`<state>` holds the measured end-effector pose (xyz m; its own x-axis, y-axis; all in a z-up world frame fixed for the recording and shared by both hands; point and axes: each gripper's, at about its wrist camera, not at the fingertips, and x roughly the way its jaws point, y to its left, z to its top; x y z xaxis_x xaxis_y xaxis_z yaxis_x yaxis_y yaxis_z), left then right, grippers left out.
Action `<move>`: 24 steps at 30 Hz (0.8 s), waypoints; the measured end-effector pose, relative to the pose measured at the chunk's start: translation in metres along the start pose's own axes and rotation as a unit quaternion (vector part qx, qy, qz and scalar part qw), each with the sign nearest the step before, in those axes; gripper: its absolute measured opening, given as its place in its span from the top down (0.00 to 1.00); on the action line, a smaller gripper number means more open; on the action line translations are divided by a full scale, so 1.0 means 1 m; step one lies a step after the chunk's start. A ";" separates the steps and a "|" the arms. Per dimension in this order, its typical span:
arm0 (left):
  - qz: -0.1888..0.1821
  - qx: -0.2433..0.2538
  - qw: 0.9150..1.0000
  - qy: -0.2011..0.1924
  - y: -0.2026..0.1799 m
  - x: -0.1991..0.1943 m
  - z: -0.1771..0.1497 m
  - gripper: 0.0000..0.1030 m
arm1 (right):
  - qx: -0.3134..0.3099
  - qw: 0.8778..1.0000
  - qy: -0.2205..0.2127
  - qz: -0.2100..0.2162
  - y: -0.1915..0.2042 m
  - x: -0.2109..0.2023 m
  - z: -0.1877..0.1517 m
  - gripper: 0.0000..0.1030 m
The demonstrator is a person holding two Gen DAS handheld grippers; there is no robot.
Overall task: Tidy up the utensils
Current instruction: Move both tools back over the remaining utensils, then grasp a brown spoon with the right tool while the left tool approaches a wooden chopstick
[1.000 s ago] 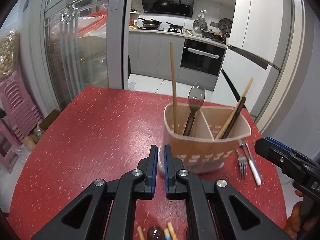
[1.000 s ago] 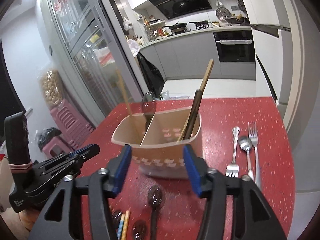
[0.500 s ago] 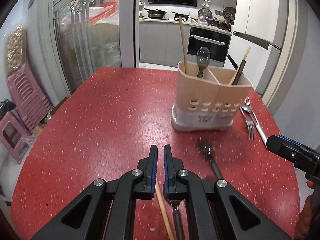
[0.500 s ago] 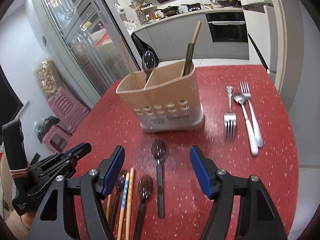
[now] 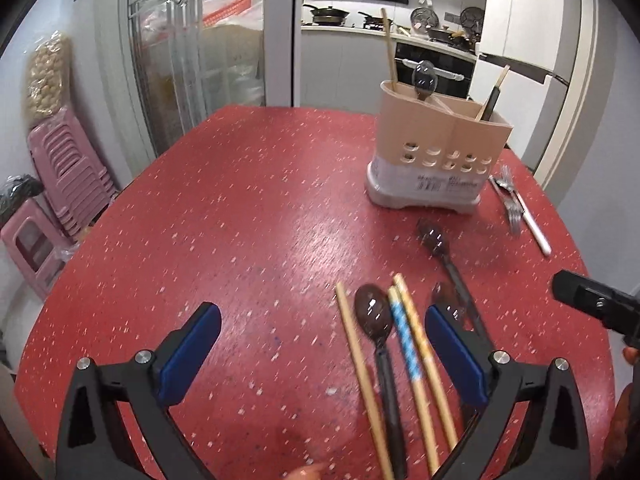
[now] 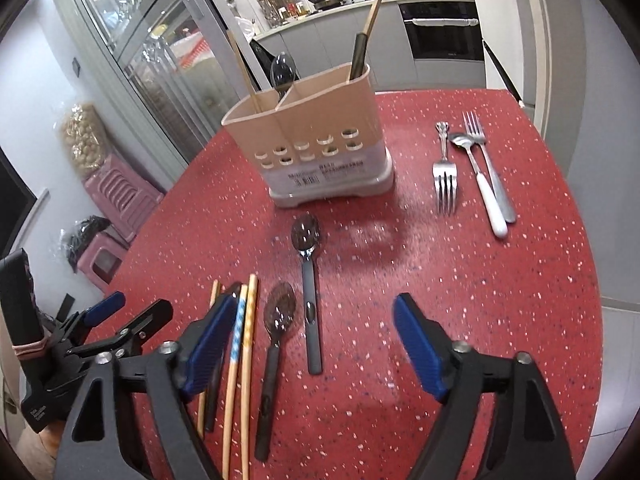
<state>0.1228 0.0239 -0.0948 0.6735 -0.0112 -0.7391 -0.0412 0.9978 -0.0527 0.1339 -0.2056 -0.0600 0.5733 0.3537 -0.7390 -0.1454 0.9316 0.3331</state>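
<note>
A beige two-compartment utensil holder (image 5: 440, 152) (image 6: 316, 140) stands at the far side of the red table; it holds chopsticks and a dark spoon. Loose on the near table lie chopsticks (image 5: 412, 352) (image 6: 244, 344) and dark spoons (image 5: 374, 316) (image 6: 306, 236). Two forks and a white-handled spoon (image 6: 486, 188) lie right of the holder. My left gripper (image 5: 320, 332) is open and empty above the near table, with the chopsticks between its fingers. My right gripper (image 6: 312, 328) is open and empty over the dark spoons.
The red table (image 5: 240, 220) has rounded edges. Pink stools (image 5: 60, 184) are stacked on the floor to the left. A glass cabinet (image 5: 200, 52) and kitchen counters stand beyond the table.
Both grippers pulled back from the holder toward the near table edge. The left gripper went from shut to open. The loose chopsticks and spoons came into view.
</note>
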 end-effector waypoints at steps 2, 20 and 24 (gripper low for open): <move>0.001 -0.005 1.000 0.006 0.005 0.002 -0.008 0.00 | 0.000 1.000 0.000 0.001 0.000 0.001 -0.005 0.00; 0.011 0.002 0.995 0.096 0.014 0.032 -0.044 0.00 | -0.017 0.996 0.087 -0.023 0.019 0.033 -0.028 0.10; 0.017 -0.002 0.995 0.102 0.014 0.036 -0.044 0.00 | -0.016 0.994 0.104 -0.019 0.029 0.044 -0.029 0.44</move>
<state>0.1142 0.0348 -0.1514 0.5075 0.0088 -0.8616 -0.0638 0.9976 -0.0273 0.1313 -0.1604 -0.1001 0.4008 0.3244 -0.8568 -0.1539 0.9458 0.2861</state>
